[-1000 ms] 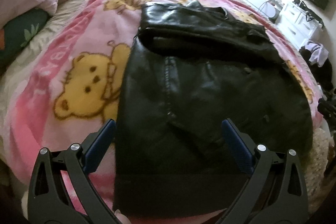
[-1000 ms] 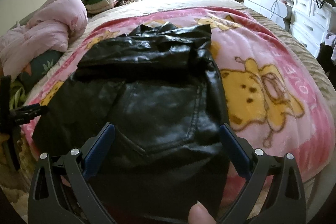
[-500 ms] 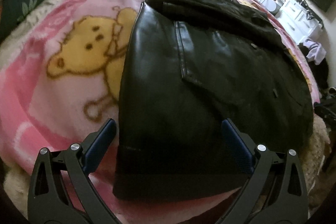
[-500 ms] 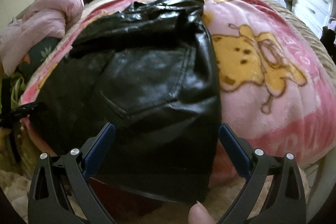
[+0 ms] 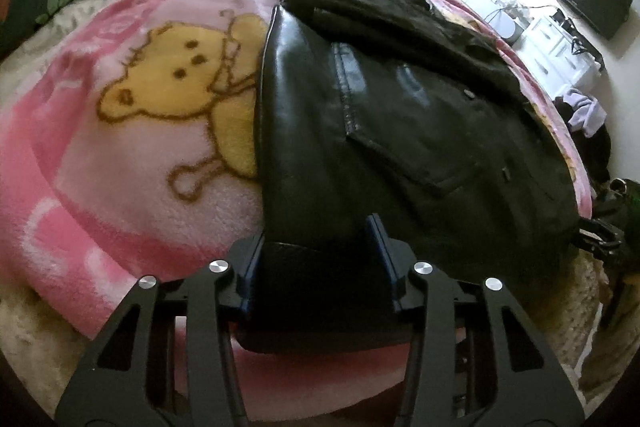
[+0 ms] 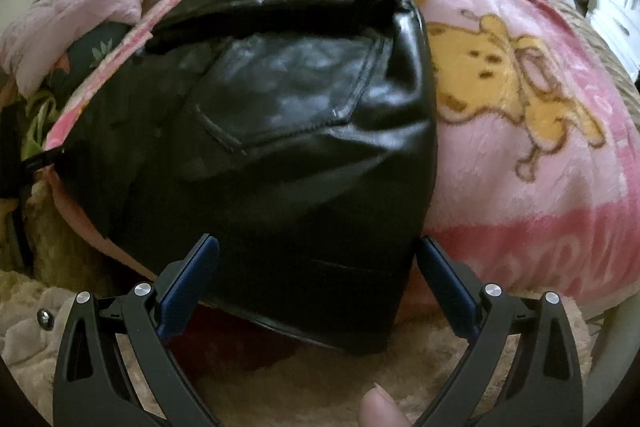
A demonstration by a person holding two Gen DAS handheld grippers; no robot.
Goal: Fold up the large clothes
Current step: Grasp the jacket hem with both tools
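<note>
Left wrist view showed one bed (image 5: pixel 48 315) under one pink bear blanket (image 5: pixel 132 163), with one glossy black leather garment (image 5: pixel 384 131) lying flat across it, its near hem at the bed's edge. Two hand-held grippers were level at that hem: the left hand-held gripper (image 5: pixel 316 247) clamped on the hem's corner, while the right hand-held gripper (image 6: pixel 318 259) stood spread wide around the opposite corner.

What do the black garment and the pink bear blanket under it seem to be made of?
Black garment: looks like leather or faux leather, which of the two I cannot tell; smooth and glossy, with window highlights, stiff creases and stitched pocket seams. Pink bear blanket: looks like plush fleece; matte and fuzzy, its nap showing along the bear's outline.
</note>
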